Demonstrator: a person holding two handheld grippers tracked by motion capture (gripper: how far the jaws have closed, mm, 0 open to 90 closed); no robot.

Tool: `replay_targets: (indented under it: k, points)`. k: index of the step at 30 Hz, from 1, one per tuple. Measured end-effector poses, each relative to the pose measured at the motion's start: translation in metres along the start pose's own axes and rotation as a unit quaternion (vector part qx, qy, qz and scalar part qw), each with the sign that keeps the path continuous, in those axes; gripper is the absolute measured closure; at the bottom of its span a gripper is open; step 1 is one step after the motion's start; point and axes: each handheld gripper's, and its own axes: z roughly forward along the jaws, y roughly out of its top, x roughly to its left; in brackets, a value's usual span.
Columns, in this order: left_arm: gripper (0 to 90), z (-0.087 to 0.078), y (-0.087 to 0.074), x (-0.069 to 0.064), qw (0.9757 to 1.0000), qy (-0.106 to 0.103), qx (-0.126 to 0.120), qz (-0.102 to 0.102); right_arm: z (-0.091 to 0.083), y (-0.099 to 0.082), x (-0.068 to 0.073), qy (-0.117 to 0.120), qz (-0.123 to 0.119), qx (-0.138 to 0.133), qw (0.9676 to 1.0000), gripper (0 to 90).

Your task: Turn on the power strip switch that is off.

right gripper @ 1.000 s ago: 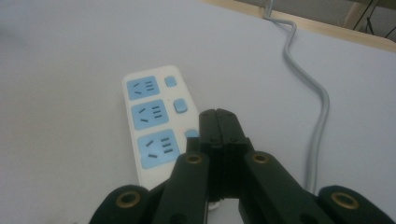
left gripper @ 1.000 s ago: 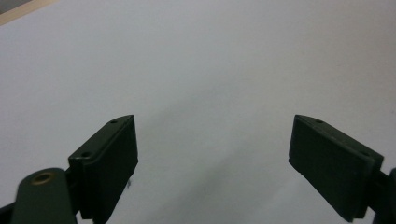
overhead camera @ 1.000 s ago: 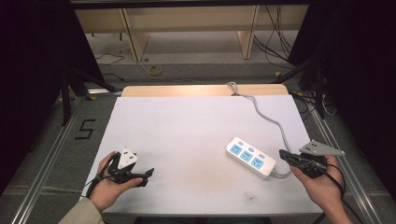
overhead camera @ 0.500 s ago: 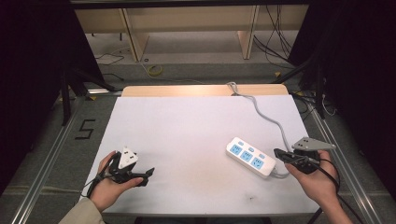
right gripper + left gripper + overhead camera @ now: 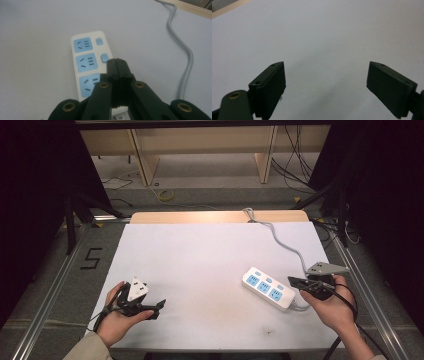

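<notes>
Near the surface's right edge, closed right tongs (image 5: 116, 61) hover over the power strip's (image 5: 87, 62) switches (image 5: 104, 58), none visibly pressed; left tongs (image 5: 327, 82) gape wide, empty

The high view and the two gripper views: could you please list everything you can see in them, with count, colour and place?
power strip: one, white with three blue sockets, on the table's right side, by the right gripper
cable: one, grey, runs from the power strip to the table's far edge
table: one, white top with a wooden strip along the far edge
frames: wooden, on the floor beyond the table
marking: one, black figure 5, on the floor left of the table
left gripper: one, black, jaws apart over bare table, near left corner
right gripper: one, black, jaws together, tips over the power strip
</notes>
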Motion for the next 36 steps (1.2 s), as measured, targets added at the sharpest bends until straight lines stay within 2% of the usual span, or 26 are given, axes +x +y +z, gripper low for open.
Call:
replay_targets:
  k: [20,36]
  points:
    - [15.4,0.001,0.001,-0.002,1.0,0.001,-0.003,0.004,0.02,0.018,0.004,0.015,-0.016,0.034,0.9992,90.0]
    - [15.4,0.001,0.003,-0.003,1.0,-0.001,-0.004,0.007,0.034,0.028,0.005,0.025,-0.025,0.066,0.9972,90.0]
